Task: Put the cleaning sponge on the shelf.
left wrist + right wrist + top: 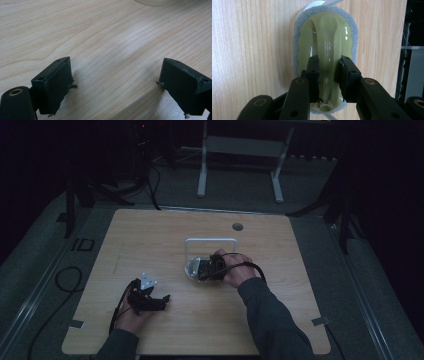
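A scrubbing pad (324, 37) with a yellow-green plastic top and a grey foam rim lies flat on the wooden table (150, 235). My right gripper (328, 62) is shut on the raised ridge along its middle, one jaw on each side. From the high view, the right gripper (202, 269) and the pad (192, 267) sit near the table's centre, just in front of a white wire frame (210, 240). My left gripper (162, 301) rests near the front left of the table. Its jaws stand wide apart over bare wood, so the left gripper (115, 72) is open and holds nothing.
A round cable hole (237, 226) is in the table's far side. Tape tabs (320, 321) mark the front corners. A black cable (65, 280) loops on the floor at the left. White stand legs (202, 175) rise beyond the table. A pale rounded edge (150, 2) shows ahead of the left gripper.
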Demonstrator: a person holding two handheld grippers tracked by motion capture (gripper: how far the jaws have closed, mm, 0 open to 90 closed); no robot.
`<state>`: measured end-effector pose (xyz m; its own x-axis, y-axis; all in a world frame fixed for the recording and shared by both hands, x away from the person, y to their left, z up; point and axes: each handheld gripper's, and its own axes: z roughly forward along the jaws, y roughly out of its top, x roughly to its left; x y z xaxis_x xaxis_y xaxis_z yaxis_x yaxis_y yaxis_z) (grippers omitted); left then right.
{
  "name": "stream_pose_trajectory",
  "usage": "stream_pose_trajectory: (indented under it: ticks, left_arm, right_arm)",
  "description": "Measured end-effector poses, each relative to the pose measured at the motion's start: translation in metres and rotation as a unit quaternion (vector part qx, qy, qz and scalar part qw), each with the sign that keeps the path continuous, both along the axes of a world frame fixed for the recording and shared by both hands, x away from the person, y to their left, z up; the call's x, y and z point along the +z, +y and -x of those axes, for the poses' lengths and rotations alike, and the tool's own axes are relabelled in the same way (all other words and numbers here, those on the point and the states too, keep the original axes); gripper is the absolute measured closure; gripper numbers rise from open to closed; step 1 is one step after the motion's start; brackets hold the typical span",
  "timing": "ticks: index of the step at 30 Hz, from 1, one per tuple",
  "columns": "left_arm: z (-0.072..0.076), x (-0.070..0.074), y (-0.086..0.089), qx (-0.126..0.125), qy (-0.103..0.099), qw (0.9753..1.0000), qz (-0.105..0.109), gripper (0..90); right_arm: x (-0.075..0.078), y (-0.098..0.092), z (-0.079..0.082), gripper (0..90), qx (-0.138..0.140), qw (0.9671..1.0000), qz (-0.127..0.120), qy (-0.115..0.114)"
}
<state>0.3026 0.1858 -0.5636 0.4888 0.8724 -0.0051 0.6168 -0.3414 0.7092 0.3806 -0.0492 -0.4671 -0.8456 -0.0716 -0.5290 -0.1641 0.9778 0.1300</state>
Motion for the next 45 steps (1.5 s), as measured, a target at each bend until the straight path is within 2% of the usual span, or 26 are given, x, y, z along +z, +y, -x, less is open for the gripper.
stream_pose_trajectory:
  ticks: [45]
  left_arm:
    - [0.000, 0.000, 0.000, 0.000, 0.000, 1.0000, -0.001, 11.2]
  right_arm:
    - [-0.011, 0.004, -0.011, 72.3, -0.014, 0.9995, 0.002, -0.030]
